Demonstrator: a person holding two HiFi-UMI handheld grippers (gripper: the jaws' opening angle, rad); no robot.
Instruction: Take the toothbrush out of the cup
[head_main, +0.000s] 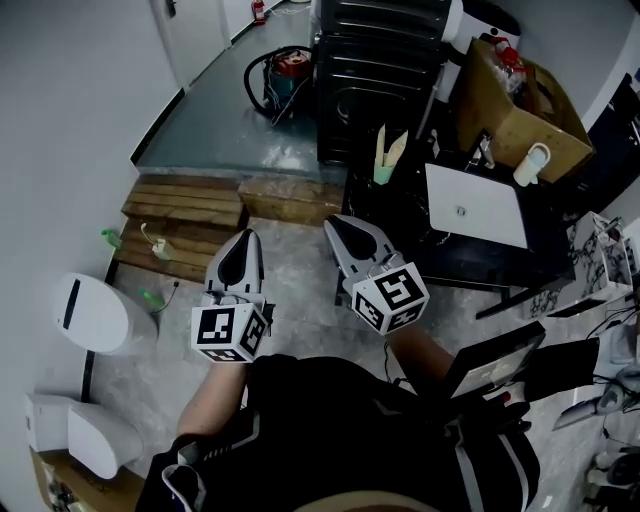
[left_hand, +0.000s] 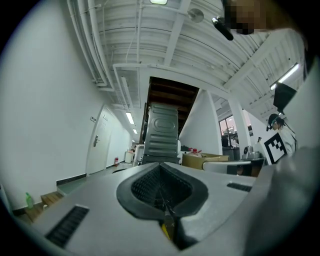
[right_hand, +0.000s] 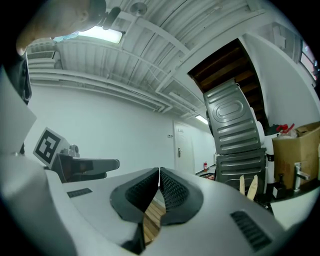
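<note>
Ahead and to the right of both pairs of jaws, in the head view: green cup (head_main: 383, 172) upright on the dark counter (head_main: 398, 210), two pale sticks, probably the toothbrush (head_main: 397, 147), standing in it. Left gripper (head_main: 244, 245) and right gripper (head_main: 342, 230) held level above the floor, well short of the cup.

In the left gripper view: jaws clenched on nothing, no cup ahead.

In the right gripper view: jaws pressed together and empty, pale sticks beyond them, off to the right.

Task judged barely begun: approach, grasp and lift all left.
</note>
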